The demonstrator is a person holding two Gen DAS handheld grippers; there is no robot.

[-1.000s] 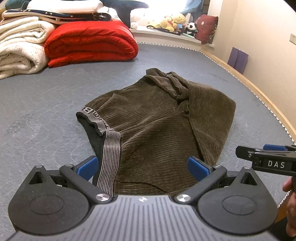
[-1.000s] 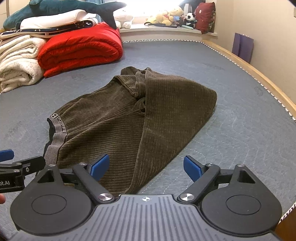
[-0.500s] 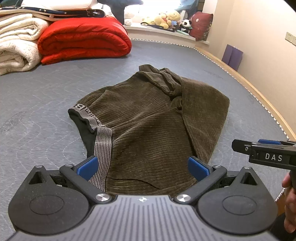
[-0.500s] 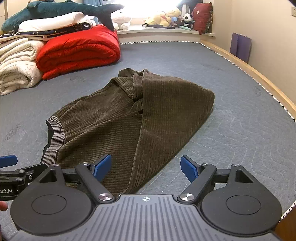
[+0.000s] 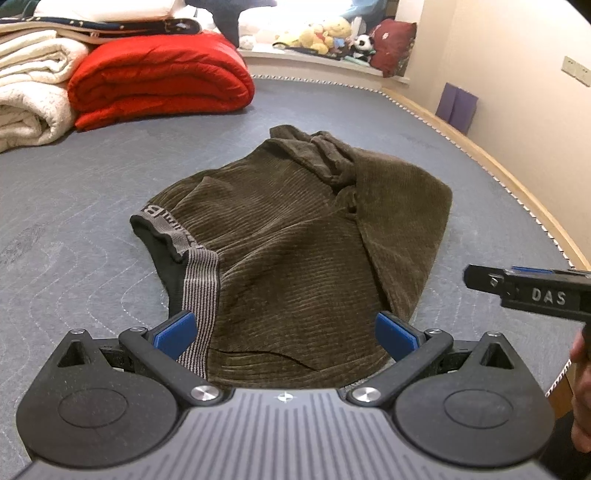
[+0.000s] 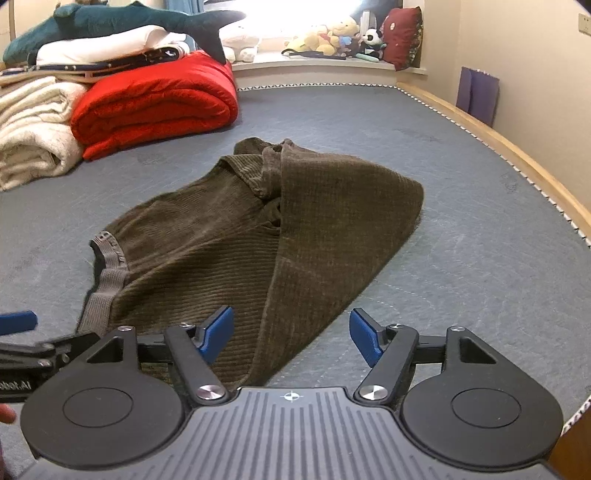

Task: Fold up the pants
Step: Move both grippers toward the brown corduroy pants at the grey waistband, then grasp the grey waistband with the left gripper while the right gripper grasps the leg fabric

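Olive-brown ribbed corduroy pants lie bunched and partly folded near the middle of the grey quilted mattress, and we place everything else from them. We see their grey striped elastic waistband at the pants' left edge, turned out to show a black lining, while a broad flap of cloth is folded over the pants' right side, where the fabric gathers into a crumpled ridge at the far end. Our left tool hovers at the pants' near hem with its blue pads spread wide, gripping nothing; the near edge of the cloth lies between and just beyond them. Our right tool is held just right of it, at the pants' near right corner, also released, its left pad over the folded flap and its right pad over bare mattress. Beyond the pants to the left sits a rolled red quilt beside cream fleece blankets, with a dark teal plush shark on top. Farther back, small stuffed toys line the window ledge.
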